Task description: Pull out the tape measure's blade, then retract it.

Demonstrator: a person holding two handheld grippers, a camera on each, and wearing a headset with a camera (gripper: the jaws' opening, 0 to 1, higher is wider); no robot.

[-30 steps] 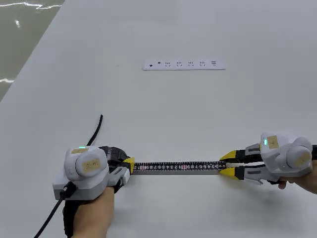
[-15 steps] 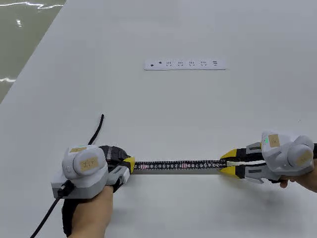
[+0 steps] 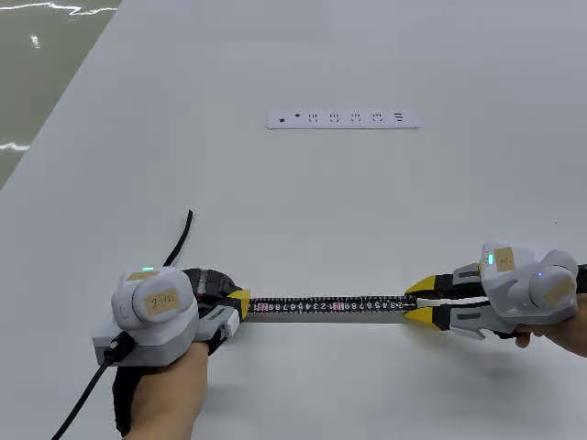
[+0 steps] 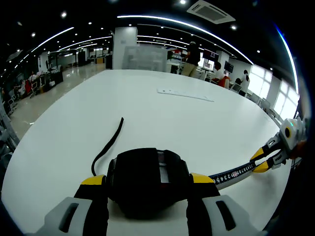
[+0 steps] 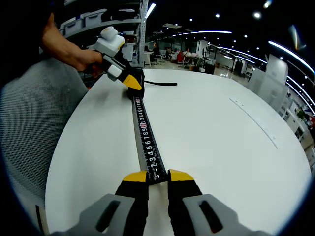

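A black tape measure case [image 4: 147, 179] sits on the white table, and my left gripper [image 4: 147, 179] is shut on its sides; the case [image 3: 213, 286] and this gripper [image 3: 237, 307] lie at the lower left of the head view. The dark numbered blade [image 3: 326, 305] stretches flat to the right. My right gripper [image 3: 420, 300] is shut on the blade's end [image 5: 156, 173]. From the right gripper [image 5: 156, 176] the blade [image 5: 145, 137] runs away to the case [image 5: 137, 88] under the left gripper. The right gripper [image 4: 260, 160] appears at the far end of the blade [image 4: 230, 175].
A white power strip [image 3: 343, 118] lies farther back on the table [image 3: 321, 202]. A black strap [image 3: 177, 241] trails from the case toward the table's left edge, and a black cable [image 3: 84, 403] hangs from the left gripper. The floor [image 3: 37, 55] lies beyond that edge.
Both grippers keep their holds. The right gripper has shifted slightly left, and the left gripper slightly left and down. The blade's drawn length looks about the same.
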